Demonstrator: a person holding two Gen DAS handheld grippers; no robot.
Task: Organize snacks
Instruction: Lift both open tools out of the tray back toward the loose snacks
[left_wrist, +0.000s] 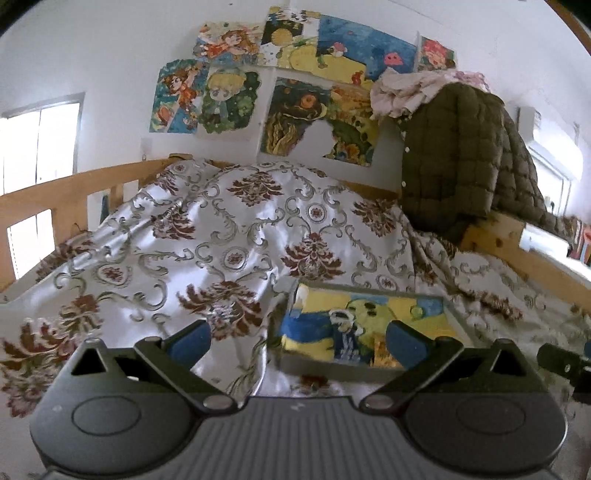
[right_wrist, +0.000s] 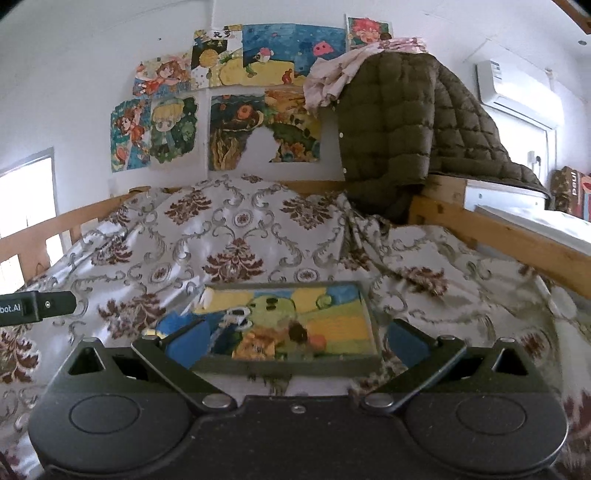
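Note:
A shallow grey-rimmed tray (left_wrist: 332, 371) with a colourful cartoon picture on its bottom lies on the patterned bedspread (left_wrist: 240, 229). My left gripper (left_wrist: 299, 341) is open just before the tray's left half, nothing between its blue pads. In the right wrist view the same tray (right_wrist: 288, 367) lies straight ahead, and my right gripper (right_wrist: 295, 339) is open with its fingers spread about as wide as the tray's near edge. Small orange and dark patches (right_wrist: 258, 343) show near the tray's front; I cannot tell whether they are snacks or part of the picture.
A wooden bed rail (right_wrist: 498, 236) runs along the right, with a dark green quilted jacket (right_wrist: 399, 122) hung over its post. Posters (right_wrist: 229, 96) cover the wall behind. A window (left_wrist: 37, 147) is at the left. My left gripper's tip (right_wrist: 37, 306) shows at the right wrist view's left edge.

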